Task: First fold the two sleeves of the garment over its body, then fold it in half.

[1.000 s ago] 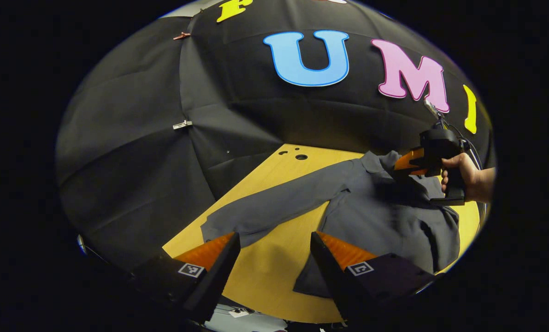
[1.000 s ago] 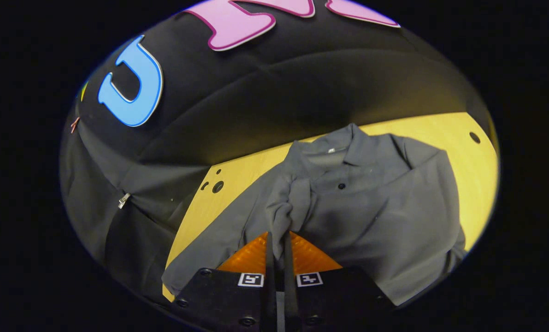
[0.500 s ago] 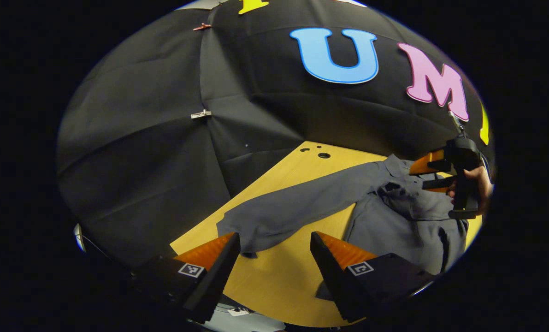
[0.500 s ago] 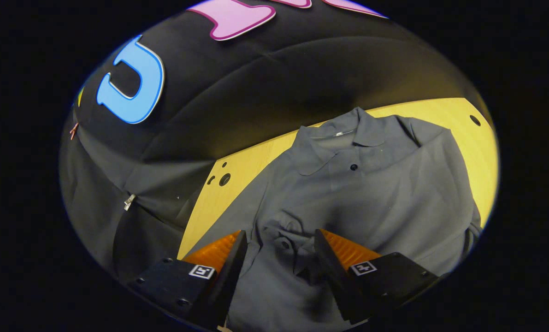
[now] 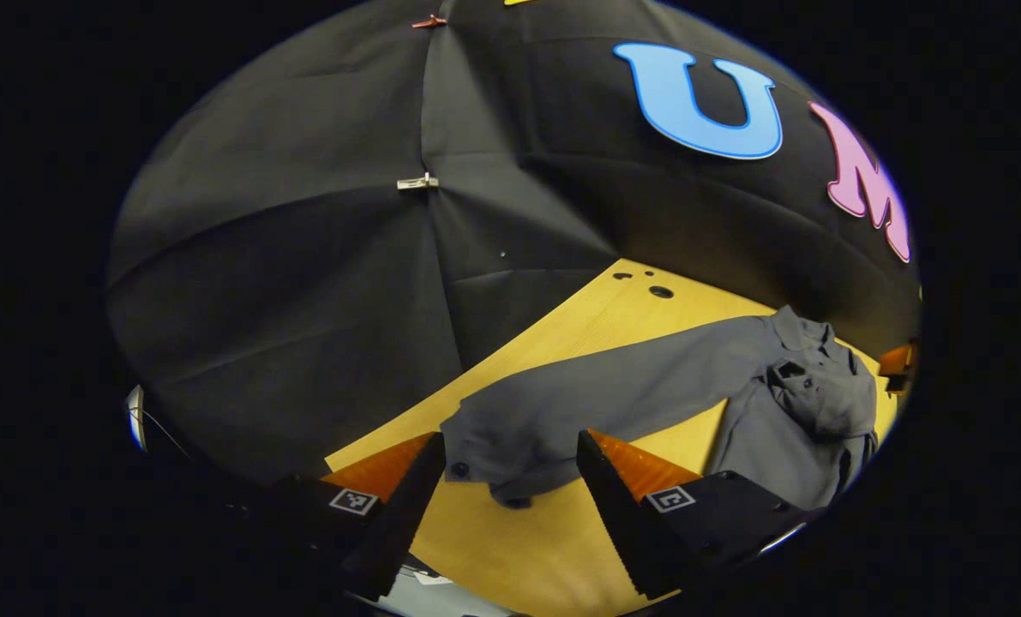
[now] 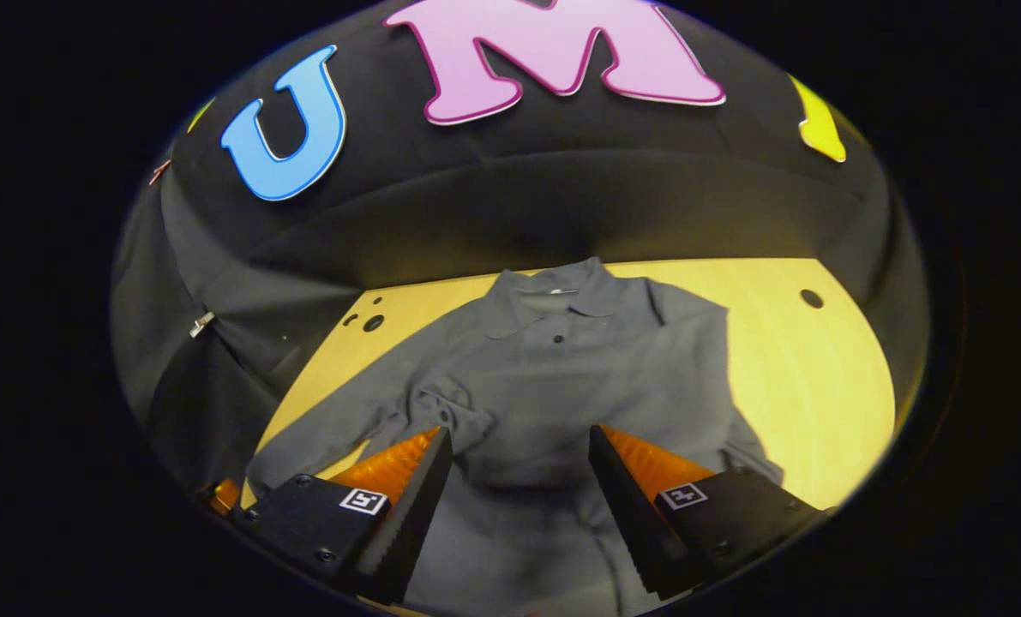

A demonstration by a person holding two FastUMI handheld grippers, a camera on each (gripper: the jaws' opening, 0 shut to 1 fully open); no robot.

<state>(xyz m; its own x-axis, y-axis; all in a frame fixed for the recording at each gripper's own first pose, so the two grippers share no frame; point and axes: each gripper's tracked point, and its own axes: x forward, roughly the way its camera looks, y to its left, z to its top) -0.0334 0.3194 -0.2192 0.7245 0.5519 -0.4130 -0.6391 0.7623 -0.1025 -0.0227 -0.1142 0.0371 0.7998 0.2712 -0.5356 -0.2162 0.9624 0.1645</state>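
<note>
The grey shirt (image 6: 553, 377) lies flat on the yellow worktop (image 6: 810, 360), collar toward the back edge by the black cloth wall (image 5: 287, 283). One sleeve (image 6: 690, 351) is already folded over the body, its cuff (image 6: 441, 407) bunched a bit near the front. The other sleeve (image 5: 613, 394) is not folded yet; it stretches out toward the worktop's left front corner.

Left gripper (image 5: 510, 463) is open, w/ that sleeve's cuff end (image 5: 510, 454) lying between its fingers, not pinched. Right gripper (image 6: 519, 458) is open too, holding nothing, hanging over the shirt's lower body.

What could go wrong:
- Left gripper may grab just a thin bit of cuff, so it slips out on the lift.
- It may pinch too low and scrape the worktop, or bunch the cloth.
- Pulling the sleeve across too fast could drag the whole shirt sideways & mess up the folded sleeve.
- The bunched cuff may leave a lump when the shirt gets folded in half.

Hard to see: the shirt's bottom hem is behind the right gripper's fingers. In the left gripper view the far side of the shirt is cut off at the edge, w/ only a small bit of the other gripper. Can't tell if the left fingers touch the worktop.
</note>
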